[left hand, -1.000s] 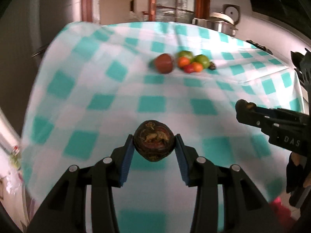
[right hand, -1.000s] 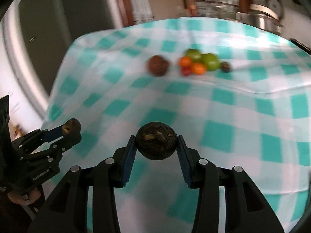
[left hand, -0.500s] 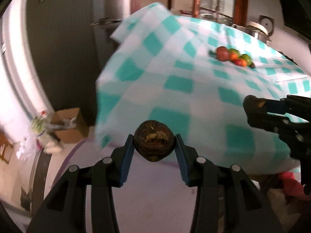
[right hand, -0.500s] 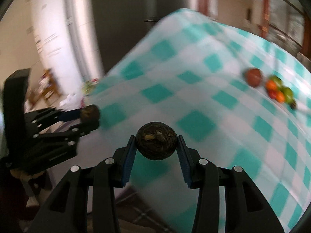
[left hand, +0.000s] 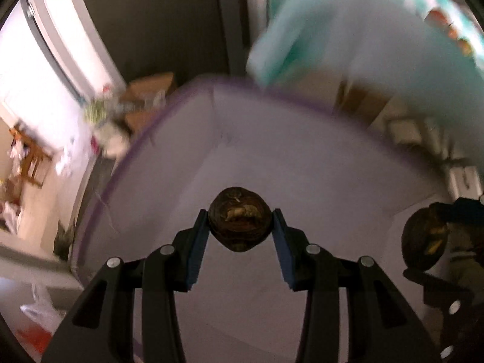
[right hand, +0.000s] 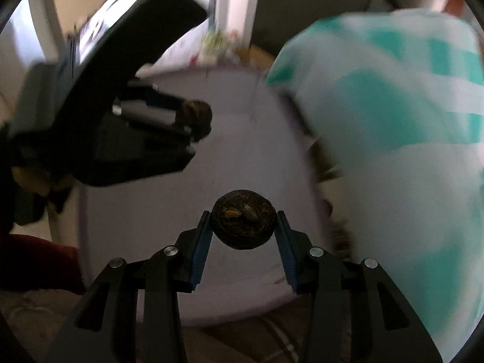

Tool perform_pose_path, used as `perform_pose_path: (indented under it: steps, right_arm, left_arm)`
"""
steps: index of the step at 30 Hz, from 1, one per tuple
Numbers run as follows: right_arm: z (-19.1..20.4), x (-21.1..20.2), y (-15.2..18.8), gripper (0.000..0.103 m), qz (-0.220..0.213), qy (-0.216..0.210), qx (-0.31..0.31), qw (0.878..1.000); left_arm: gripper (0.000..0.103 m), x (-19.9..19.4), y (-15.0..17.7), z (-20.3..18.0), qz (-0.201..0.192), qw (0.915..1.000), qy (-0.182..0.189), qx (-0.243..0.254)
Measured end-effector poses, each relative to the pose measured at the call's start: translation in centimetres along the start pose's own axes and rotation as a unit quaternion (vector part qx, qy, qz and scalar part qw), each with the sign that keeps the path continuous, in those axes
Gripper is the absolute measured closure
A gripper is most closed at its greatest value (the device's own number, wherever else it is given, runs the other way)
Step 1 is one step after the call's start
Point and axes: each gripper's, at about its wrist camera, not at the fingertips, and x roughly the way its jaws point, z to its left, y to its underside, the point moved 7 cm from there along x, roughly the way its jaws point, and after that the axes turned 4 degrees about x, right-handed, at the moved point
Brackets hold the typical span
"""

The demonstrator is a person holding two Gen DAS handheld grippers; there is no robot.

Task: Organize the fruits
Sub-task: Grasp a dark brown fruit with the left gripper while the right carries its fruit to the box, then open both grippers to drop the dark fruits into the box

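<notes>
My left gripper is shut on a dark brown wrinkled fruit. My right gripper is shut on a second dark brown fruit. Both hang over a pale lilac bin with a purple rim, off the table's left end; the bin shows in the right wrist view too. The right gripper's fruit shows at the left view's right edge. The left gripper's fruit shows in the right view. The remaining fruits lie far off on the checked cloth, blurred.
The teal and white checked tablecloth hangs down on the right of the bin. A dark cabinet stands behind. Cardboard boxes and clutter lie on the floor to the left.
Both grippers have swung left and down, off the table, and are now over the lilac bin. Each still holds its dark fruit.
</notes>
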Motion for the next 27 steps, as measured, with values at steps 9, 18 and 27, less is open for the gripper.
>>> perform_pose_path:
  steps: [9,18,27]
  right_arm:
    - [2.3,7.7,1.4,0.060,0.104,0.014,-0.036,0.994]
    - [1.1,8.4,2.1,0.060,0.117,0.012,-0.021,0.993]
    - [0.5,5.3,0.0,0.046,0.067,-0.008,-0.016,0.998]
  left_arm:
    - [0.060,5.5,2.2,0.5,0.133,0.9907,0.020,-0.018]
    - [0.054,6.4,3.1,-0.5,0.177,0.9838,0.023,-0.017]
    - [0.034,4.3,1.3,2.0,0.094,0.9951,0.018,-0.025]
